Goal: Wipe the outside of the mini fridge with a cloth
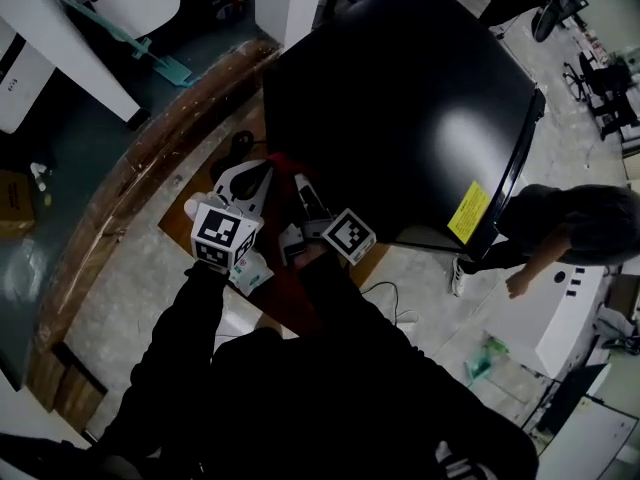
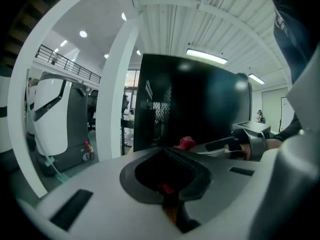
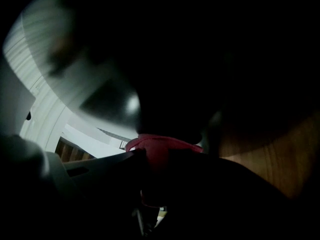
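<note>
Black sleeves (image 1: 170,368) nearest, both reaching fwd. Black mini fridge (image 1: 400,98) stands just beyond. Left tongs (image 1: 258,173) clenched w/ only a red speck in their hollow, near the fridge's side. Right tongs (image 1: 303,190) just beside them, grasping the red cloth (image 3: 160,148), close to the fridge wall.

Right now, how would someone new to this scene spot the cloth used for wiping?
Find the big black mini fridge standing on the wooden platform. At the fridge's side nearest the person, the right gripper pinches a small crumpled red cloth close to the dark wall. It is the only soft, red thing among hard black and grey parts.
</note>
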The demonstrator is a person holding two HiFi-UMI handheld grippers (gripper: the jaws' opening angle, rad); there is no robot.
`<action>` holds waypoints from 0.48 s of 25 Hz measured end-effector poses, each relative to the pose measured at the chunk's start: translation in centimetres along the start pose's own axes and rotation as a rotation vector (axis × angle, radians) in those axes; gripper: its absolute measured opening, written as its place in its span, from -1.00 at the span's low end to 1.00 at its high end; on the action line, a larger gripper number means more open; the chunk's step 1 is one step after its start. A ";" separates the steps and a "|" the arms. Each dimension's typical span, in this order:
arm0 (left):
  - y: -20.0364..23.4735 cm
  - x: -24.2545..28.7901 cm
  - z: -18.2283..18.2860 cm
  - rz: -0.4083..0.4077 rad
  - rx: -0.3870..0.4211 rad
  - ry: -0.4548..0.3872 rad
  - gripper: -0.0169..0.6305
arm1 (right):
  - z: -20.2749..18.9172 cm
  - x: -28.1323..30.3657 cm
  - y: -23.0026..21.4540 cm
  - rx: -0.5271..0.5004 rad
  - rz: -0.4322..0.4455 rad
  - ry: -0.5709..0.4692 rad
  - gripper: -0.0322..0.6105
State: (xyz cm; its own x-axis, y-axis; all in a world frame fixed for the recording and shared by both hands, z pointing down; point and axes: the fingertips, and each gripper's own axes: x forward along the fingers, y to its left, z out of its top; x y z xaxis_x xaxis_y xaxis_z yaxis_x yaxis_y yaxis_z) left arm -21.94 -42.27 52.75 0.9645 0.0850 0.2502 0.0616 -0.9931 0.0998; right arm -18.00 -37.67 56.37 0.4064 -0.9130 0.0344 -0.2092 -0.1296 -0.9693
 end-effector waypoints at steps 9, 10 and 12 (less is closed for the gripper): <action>0.7 3.9 -11.5 0.014 -0.102 0.247 -0.93 | -2.1 0.3 -10.1 0.052 -0.131 0.001 -0.62; 0.8 4.2 -12.5 0.015 -0.116 0.273 -0.93 | -2.3 0.3 -11.1 0.052 -0.144 0.003 -0.62; 0.7 4.8 -14.5 0.011 -0.151 0.322 -0.93 | -2.7 0.2 -12.9 0.055 -0.166 0.006 -0.62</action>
State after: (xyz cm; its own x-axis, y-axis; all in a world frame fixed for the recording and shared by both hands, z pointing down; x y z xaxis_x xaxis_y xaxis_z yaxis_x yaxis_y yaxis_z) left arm -20.99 -41.42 67.98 0.8326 0.1192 0.5409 -0.0106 -0.9730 0.2307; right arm -17.66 -37.28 69.54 0.4256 -0.8834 0.1961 -0.0911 -0.2574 -0.9620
